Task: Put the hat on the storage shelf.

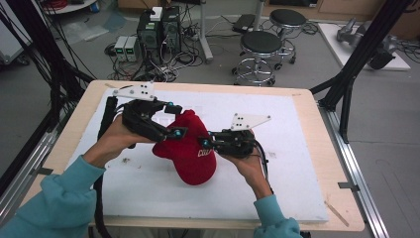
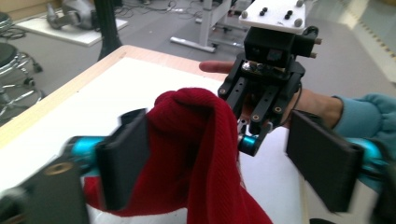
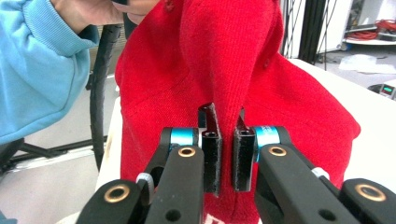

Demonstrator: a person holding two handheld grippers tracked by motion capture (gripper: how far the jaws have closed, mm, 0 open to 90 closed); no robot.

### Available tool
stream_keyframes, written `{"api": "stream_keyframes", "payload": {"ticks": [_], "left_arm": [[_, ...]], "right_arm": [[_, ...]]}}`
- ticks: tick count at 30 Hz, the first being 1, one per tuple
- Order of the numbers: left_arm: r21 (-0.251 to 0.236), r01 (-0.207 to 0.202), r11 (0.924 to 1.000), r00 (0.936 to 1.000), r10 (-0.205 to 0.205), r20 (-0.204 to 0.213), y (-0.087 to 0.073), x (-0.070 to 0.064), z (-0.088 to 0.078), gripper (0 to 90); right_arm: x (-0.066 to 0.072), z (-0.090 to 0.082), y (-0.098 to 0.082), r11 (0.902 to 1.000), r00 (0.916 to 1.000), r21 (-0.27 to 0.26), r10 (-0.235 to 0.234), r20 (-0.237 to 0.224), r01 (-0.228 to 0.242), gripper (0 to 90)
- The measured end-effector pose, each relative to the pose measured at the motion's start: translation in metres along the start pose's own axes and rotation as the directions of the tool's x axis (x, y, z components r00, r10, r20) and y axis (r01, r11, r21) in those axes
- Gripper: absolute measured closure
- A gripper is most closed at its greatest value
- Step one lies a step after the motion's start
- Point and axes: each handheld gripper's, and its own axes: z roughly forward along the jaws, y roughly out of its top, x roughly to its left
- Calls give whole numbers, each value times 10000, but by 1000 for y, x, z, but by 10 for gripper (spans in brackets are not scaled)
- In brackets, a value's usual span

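The red knit hat (image 1: 188, 151) stands bunched up on the white surface (image 1: 277, 148), between the two grippers. The right gripper (image 3: 223, 154) is clenched on a fold of the hat's fabric — in the right gripper view the two black jaws stand almost together with a narrow ridge of red cloth pinched between them, the rest of the hat rising just beyond and above them. The left gripper (image 2: 215, 158) is released: in the left gripper view its jaws stand wide apart, the hat's raised peak lying between them, close against one jaw and well clear of the other — not pressed. In the high view the left gripper (image 1: 171, 121) sits at the hat's far upper side, with the right gripper (image 1: 204, 144) touching its opposite side.
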Motion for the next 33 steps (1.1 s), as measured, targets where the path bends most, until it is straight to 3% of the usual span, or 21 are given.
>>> {"api": "stream_keyframes", "payload": {"ticks": [1, 12, 13, 16, 21, 27, 31, 33], "left_arm": [[-154, -33, 9999, 9999, 36, 140, -2, 1, -3, 193], [-519, 347, 9981, 9976, -376, -573, -23, 5, -30, 189], [-682, 340, 9971, 9971, -385, -654, -32, 2, -36, 189], [-691, 323, 9971, 9956, -382, -858, -40, 0, -40, 189], [-779, 584, 9953, 9915, -669, -1112, -66, -6, -53, 189], [-608, 663, 9959, 9910, -728, -1124, -83, -14, -51, 193], [-360, 866, 9956, 9913, -898, -964, -104, -22, -35, 196], [-303, 907, 9954, 9910, -932, -958, -107, -24, -32, 197]], "right_arm": [[0, -1, 0, 10000, 10000, -12, -56, 77, 56, 857], [-2, -7, 0, 9999, 9996, -105, 19, 265, -16, 857], [-3, -8, 1, 9998, 9996, -192, -8, 295, 14, 857], [-4, -10, 1, 9995, 9993, -313, 61, 364, -50, 857], [-5, -11, 1, 9990, 9986, -457, 49, 535, -24, 857], [-5, -12, 2, 9973, 9980, -730, 20, 637, 26, 856], [-4, -12, 3, 9963, 9981, -860, -10, 614, 63, 856], [-4, -12, 3, 9961, 9980, -883, -4, 626, 59, 856]]}}
